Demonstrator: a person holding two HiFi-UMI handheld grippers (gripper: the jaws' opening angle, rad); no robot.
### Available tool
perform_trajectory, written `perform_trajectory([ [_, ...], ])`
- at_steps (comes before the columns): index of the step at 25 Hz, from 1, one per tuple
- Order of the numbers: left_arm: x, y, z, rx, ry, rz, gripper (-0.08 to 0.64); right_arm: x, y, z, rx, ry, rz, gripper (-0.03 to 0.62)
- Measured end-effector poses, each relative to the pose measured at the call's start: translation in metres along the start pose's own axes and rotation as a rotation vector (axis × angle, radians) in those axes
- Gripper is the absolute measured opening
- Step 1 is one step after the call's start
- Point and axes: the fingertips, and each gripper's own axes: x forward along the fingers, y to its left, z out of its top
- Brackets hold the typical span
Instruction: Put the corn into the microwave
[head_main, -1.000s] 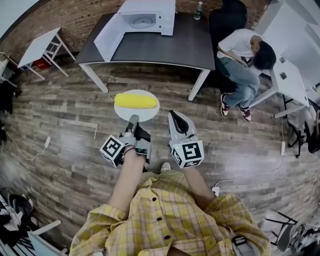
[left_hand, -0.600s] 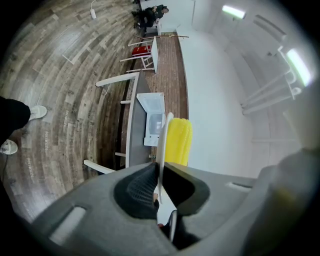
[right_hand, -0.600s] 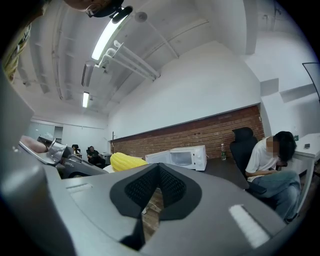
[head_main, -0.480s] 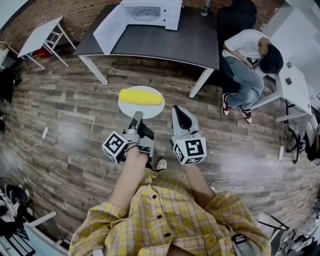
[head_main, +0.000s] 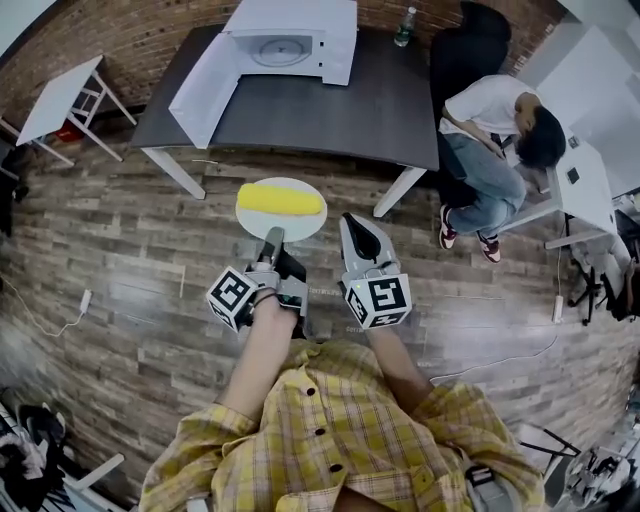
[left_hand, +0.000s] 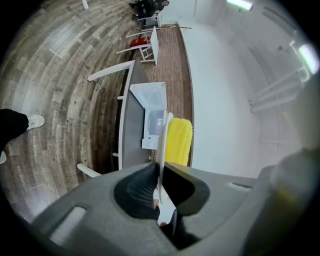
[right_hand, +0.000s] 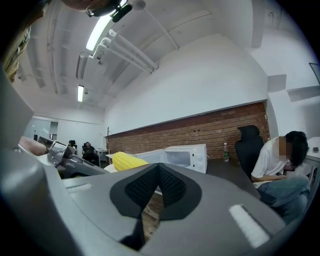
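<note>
A yellow corn cob (head_main: 280, 199) lies on a round white plate (head_main: 297, 226) held above the wooden floor. My left gripper (head_main: 270, 241) is shut on the plate's near rim. In the left gripper view the plate (left_hand: 162, 145) shows edge-on between the jaws of the left gripper (left_hand: 159, 186), with the corn (left_hand: 178, 142) beyond. My right gripper (head_main: 360, 238) is beside the plate, shut and holding nothing. The white microwave (head_main: 292, 40) stands on the dark table (head_main: 330, 100) ahead, its door (head_main: 203, 88) swung open to the left. From the right gripper (right_hand: 158, 170) I see the corn (right_hand: 127, 161) and the microwave (right_hand: 186, 156).
A person (head_main: 492, 150) sits bent over at the table's right end, next to a black chair (head_main: 470, 40). A bottle (head_main: 402, 26) stands at the table's back right. A small white table (head_main: 58, 98) is at far left. Cables lie on the floor.
Both grippers, with the plate and corn, have moved forward towards the dark table. The table and microwave now show nearer. The hold on the plate is unchanged.
</note>
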Motion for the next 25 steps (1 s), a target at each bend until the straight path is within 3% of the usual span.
perform_trajectory([
  [15,0.149,-0.059,0.131,0.066,0.074,0.003,0.025,0.189,-0.018,0.043,0.038,-0.024,-0.072,0.0],
  [25,0.203,-0.06,0.161,0.026,0.111,0.004,0.025,0.245,-0.033,0.045,0.028,-0.012,-0.118,0.0],
])
